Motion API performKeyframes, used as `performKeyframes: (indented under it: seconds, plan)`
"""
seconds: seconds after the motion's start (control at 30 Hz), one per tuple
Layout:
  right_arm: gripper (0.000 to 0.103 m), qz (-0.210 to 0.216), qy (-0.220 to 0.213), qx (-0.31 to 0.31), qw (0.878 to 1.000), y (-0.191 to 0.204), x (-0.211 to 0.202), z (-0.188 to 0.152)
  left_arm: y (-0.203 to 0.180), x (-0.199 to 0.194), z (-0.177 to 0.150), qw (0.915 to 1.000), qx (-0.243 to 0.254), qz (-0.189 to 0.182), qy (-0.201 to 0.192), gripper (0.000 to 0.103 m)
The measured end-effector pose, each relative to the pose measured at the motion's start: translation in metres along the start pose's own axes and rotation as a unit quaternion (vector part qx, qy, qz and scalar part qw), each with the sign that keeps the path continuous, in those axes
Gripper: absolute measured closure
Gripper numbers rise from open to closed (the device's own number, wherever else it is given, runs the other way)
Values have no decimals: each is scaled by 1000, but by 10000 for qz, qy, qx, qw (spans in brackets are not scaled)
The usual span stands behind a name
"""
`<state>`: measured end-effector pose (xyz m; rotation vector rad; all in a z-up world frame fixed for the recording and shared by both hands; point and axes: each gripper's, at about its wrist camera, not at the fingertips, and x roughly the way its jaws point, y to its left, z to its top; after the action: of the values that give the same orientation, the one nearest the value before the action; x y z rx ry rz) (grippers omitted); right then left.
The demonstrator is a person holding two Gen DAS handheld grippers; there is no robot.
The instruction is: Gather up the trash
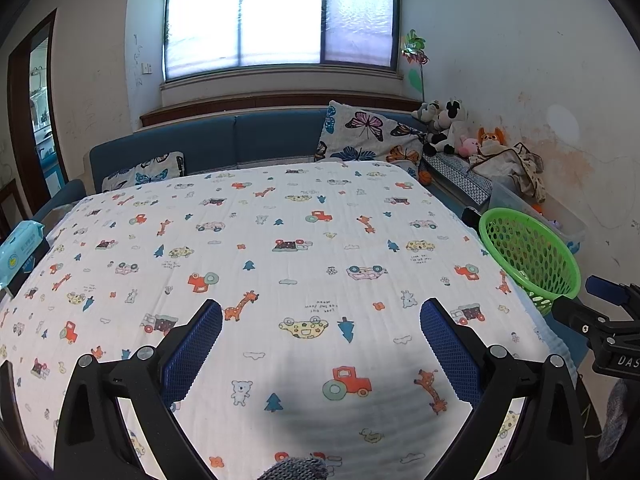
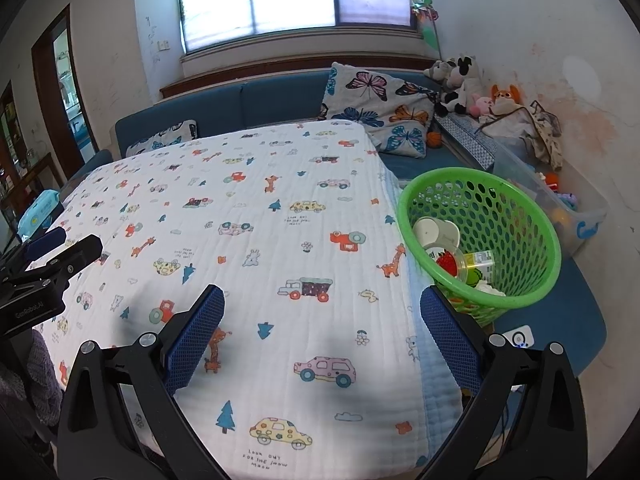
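Currently: green basket holding trash, just beyond right gripper; left gripper over worktop; both jaws wide, empty.

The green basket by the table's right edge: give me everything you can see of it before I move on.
The green basket is round, plastic-looking, with a solid rim and walls perforated by oval holes. It tilts, mouth leaning toward the patterned tablecloth, beside the table's right edge over the blue sofa seat. Inside lie a white cup, a strawberry-printed clear cup, a small yellow-green carton and crumpled white paper. Neither gripper touches it; both sets of jaws are open and empty.
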<state>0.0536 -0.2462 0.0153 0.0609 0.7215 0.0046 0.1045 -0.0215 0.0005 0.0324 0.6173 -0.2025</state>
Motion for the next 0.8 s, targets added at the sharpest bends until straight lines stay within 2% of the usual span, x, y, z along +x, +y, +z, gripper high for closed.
performKeyframes:
  seconds: [0.8]
  plan:
    - [5,33,17,-32,10000,3,3,-4,-1,0,-2,10000,32,16,1,7]
